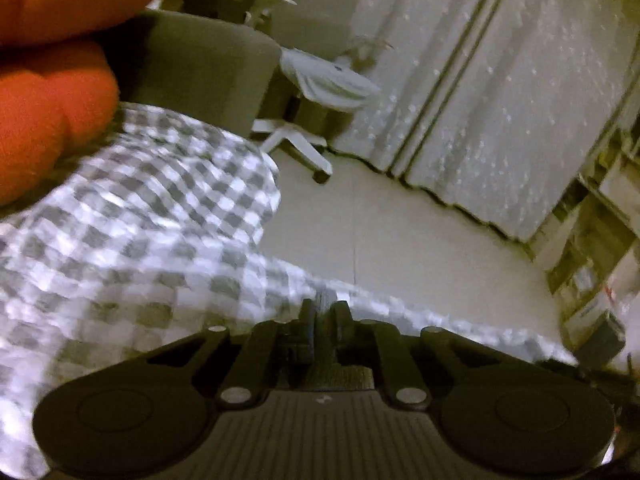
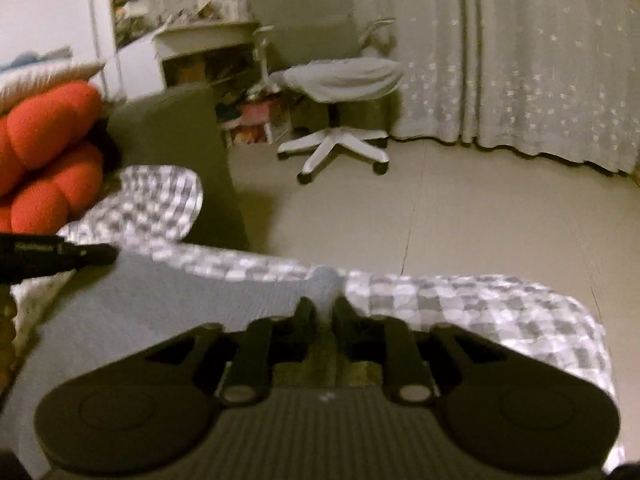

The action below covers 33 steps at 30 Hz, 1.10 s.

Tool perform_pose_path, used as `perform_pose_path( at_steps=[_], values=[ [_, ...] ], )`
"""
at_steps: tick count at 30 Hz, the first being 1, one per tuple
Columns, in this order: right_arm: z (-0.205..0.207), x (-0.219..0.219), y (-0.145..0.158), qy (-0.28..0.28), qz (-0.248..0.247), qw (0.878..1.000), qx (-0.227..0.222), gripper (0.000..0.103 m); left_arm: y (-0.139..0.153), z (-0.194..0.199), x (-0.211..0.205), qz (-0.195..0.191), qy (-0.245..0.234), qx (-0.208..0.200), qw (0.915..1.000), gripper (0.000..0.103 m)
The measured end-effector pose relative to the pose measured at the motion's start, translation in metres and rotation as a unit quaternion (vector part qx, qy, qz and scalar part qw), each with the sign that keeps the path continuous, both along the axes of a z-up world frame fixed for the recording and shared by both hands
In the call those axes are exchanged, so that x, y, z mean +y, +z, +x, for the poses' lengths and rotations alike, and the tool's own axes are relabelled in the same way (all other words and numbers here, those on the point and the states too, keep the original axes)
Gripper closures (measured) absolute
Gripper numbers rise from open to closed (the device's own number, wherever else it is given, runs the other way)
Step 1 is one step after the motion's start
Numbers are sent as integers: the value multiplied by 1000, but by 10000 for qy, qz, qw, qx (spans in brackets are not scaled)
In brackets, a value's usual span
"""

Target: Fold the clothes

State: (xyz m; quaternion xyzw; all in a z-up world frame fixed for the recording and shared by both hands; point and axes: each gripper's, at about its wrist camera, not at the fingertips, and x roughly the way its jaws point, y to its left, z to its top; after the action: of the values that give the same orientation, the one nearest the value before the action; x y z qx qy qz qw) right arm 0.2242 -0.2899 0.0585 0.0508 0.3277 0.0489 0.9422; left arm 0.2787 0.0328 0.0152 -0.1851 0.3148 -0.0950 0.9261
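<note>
A grey-and-white checkered cloth (image 1: 132,216) spreads to the left of my left gripper (image 1: 325,307). The two fingers stand close together, shut on the cloth's edge. In the right wrist view the checkered cloth (image 2: 460,304) runs from the left across to the right side. A plain pale blue surface (image 2: 168,300) lies below it on the left; I cannot tell whether it is the cloth's reverse side. My right gripper (image 2: 325,305) is shut on a pinched fold where the two surfaces meet. The tip of the other gripper (image 2: 76,256) shows at the left edge.
An orange cushion (image 2: 52,136) and a grey sofa arm (image 2: 180,128) stand at the left. Beyond lie bare floor (image 2: 460,208), a white wheeled office chair (image 2: 340,80), a cluttered desk (image 2: 200,40) and long pale curtains (image 2: 520,60).
</note>
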Motion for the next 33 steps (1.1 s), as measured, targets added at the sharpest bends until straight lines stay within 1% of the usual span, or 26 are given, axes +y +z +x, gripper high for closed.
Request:
perform_pose_path(
  at_steps=[1,2,5,10,12,14,18,20,23,25,28,31,33],
  values=[
    [-3,-3,5,-59,93,9999,-32,70,8,-5,3,40,80,-57,9999,75],
    [-8,-7,12,-126,225,9996,-85,70,15,-10,5,100,130,-99,9998,73],
    [-28,-15,34,-236,551,9981,-123,70,36,-28,8,309,272,-28,9991,73],
    [-70,-4,58,44,449,9990,-17,70,63,-84,-1,589,303,-5,9978,73],
    [-89,-1,67,82,594,9982,57,70,65,-112,0,550,341,44,9979,73],
    [-113,-2,76,130,896,9958,106,70,63,-141,3,483,356,120,9981,73],
    [-166,-2,89,183,1209,9925,91,70,58,-190,11,574,465,160,9971,73],
    [-192,-3,87,253,1391,9899,133,70,55,-206,16,564,481,125,9972,73],
    [-212,-1,74,273,1223,9917,294,72,48,-218,21,568,455,84,9973,73],
    [-214,0,63,238,1101,9925,467,78,40,-220,22,578,390,80,9975,73],
    [-215,-6,54,156,1080,9919,647,78,30,-224,22,546,232,37,9982,73],
    [-215,-17,48,44,1107,9910,747,76,22,-224,21,445,81,140,9989,73],
    [-209,-22,40,40,1254,9879,912,74,18,-223,20,387,2,178,9991,73]
  ],
)
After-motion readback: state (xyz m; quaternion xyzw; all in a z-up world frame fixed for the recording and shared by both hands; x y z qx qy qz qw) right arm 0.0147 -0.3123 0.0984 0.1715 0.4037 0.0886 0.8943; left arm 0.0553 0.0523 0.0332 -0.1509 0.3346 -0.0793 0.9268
